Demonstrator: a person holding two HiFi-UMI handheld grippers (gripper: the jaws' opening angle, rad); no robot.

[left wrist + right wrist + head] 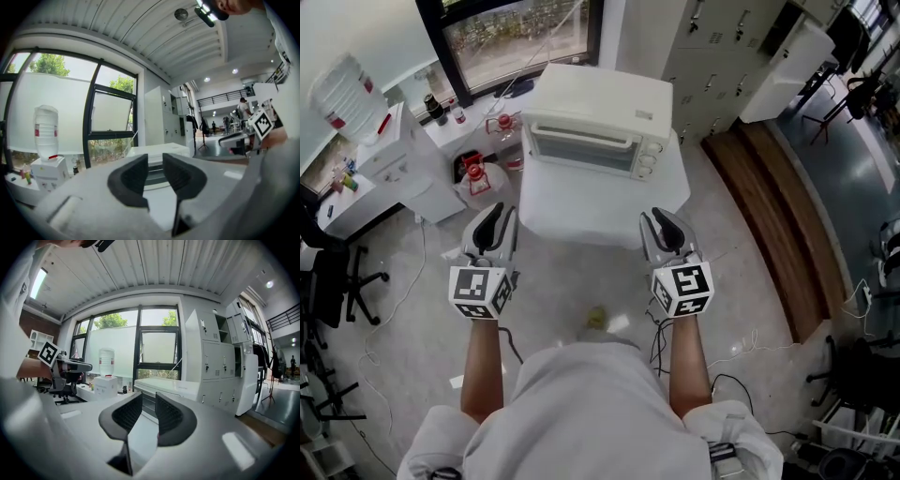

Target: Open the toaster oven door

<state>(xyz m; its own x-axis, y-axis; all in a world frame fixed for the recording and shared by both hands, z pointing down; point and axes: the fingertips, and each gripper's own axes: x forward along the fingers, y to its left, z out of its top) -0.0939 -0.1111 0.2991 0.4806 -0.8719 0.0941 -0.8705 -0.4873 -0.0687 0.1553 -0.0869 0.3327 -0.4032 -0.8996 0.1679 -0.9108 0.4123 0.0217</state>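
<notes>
Ahead, the cream box-shaped toaster oven (598,117) stands shut. Left gripper (494,216) and right gripper (662,217) hang before it, jaws slightly apart, gripping nothing.

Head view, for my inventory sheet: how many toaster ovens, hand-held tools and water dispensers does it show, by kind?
Toaster oven: 1
Tools: 2 (left tool, right tool)
Water dispenser: 1
Total: 4
</notes>
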